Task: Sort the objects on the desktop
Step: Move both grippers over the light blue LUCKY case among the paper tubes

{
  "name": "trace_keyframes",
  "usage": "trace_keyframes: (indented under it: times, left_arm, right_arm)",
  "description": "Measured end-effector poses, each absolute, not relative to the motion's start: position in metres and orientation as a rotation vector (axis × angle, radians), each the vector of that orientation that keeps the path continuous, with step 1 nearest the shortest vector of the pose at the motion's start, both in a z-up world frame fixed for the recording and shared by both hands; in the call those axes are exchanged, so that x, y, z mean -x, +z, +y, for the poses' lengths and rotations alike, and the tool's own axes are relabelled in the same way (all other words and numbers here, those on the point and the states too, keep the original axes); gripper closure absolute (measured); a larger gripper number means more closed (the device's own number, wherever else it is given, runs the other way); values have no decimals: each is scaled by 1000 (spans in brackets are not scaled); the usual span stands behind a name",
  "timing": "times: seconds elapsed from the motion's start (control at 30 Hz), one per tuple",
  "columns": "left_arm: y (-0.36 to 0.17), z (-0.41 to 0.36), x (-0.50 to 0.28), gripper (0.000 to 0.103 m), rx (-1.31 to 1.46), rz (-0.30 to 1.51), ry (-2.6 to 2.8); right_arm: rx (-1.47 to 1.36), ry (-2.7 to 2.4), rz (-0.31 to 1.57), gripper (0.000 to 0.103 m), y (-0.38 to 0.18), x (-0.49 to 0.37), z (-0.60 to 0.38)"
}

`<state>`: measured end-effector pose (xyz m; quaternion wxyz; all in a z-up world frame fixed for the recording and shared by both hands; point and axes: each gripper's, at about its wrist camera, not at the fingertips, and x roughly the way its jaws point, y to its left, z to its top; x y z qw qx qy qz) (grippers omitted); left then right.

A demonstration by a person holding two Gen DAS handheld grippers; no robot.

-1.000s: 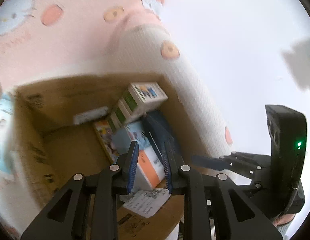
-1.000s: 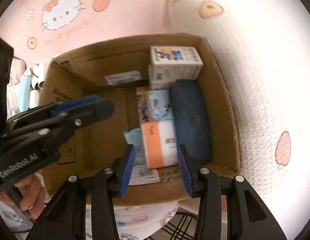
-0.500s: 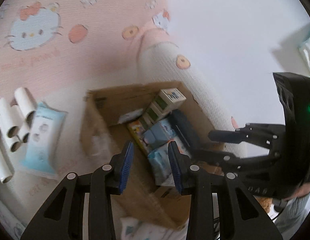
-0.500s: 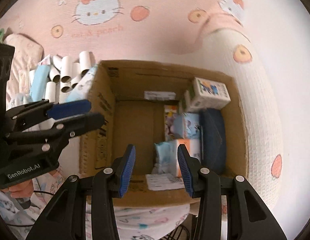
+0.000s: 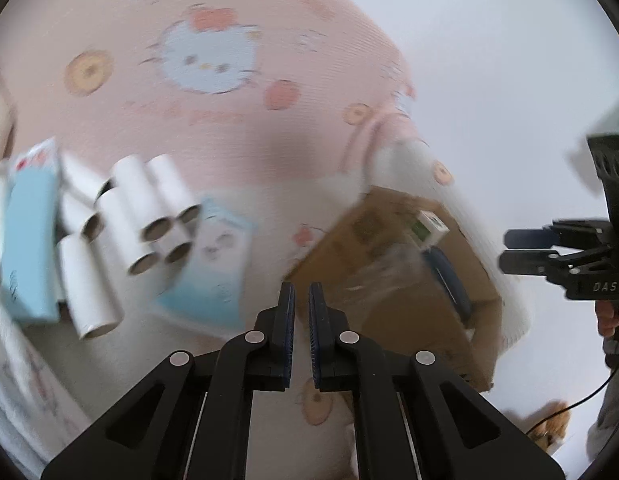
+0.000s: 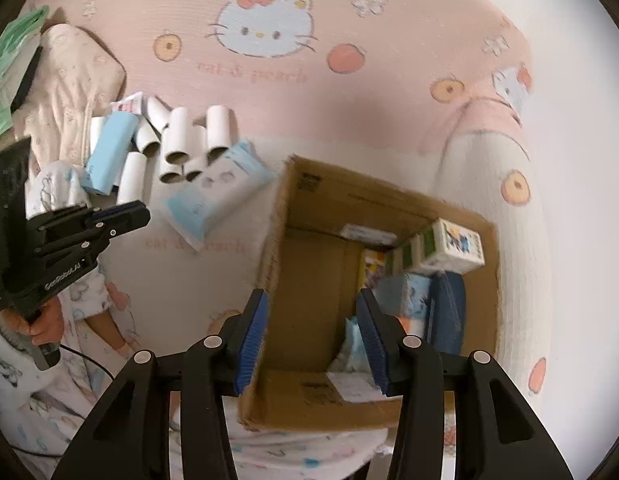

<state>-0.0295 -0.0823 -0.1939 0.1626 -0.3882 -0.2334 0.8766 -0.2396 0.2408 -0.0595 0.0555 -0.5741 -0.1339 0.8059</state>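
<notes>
An open cardboard box (image 6: pixel 309 192) sits on a pink cartoon-cat blanket (image 6: pixel 269 80). It holds a white and green carton (image 6: pixel 453 246), a dark blue case (image 6: pixel 445 312) and several small packs. Left of it lie a blue tissue pack (image 6: pixel 217 196), several white paper tubes (image 6: pixel 177 140) and a light blue box (image 6: pixel 107 156). My right gripper (image 6: pixel 311 300) hovers over the box's near left part; its jaws are opening with nothing between them. My left gripper (image 5: pixel 301 292) is closing to a thin slit, empty, between the tissue pack (image 5: pixel 213 268) and the box (image 5: pixel 389 240).
A folded patterned cloth (image 6: pixel 69 80) and a green packet (image 6: pixel 13 52) lie at the far left. A person's hand (image 6: pixel 45 324) holds the left tool, with a cable trailing below. White wall or floor shows to the right of the blanket's edge (image 6: pixel 529 200).
Both grippers pulled back and swung left from over the box's contents; the tubes and tissue pack came into view. The left jaws went from apart to nearly together; the right jaws spread slightly.
</notes>
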Motion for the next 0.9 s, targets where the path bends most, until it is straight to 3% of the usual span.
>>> trace_keyframes:
  times: [0.4, 0.57, 0.7, 0.83, 0.87, 0.9]
  left_arm:
    - [-195, -197, 45, 96, 1064, -646, 2720]
    - [-200, -242, 50, 96, 996, -848, 2732]
    - [-211, -264, 60, 96, 1059, -948, 2712]
    - [-225, -284, 59, 96, 1138, -1135, 2766]
    - [-227, -291, 57, 95, 1140, -1184, 2791]
    - [-230, -298, 55, 87, 1142, -1244, 2788]
  right_arm:
    - [1523, 2708, -329, 59, -66, 287, 173]
    - [1456, 2794, -269, 59, -85, 309, 144]
    - [1470, 2829, -120, 59, -103, 328, 130]
    - [1390, 2869, -162, 58, -117, 342, 107]
    - [1382, 2890, -166, 57, -121, 344, 100]
    - [1384, 2905, -165, 51, -124, 348, 95]
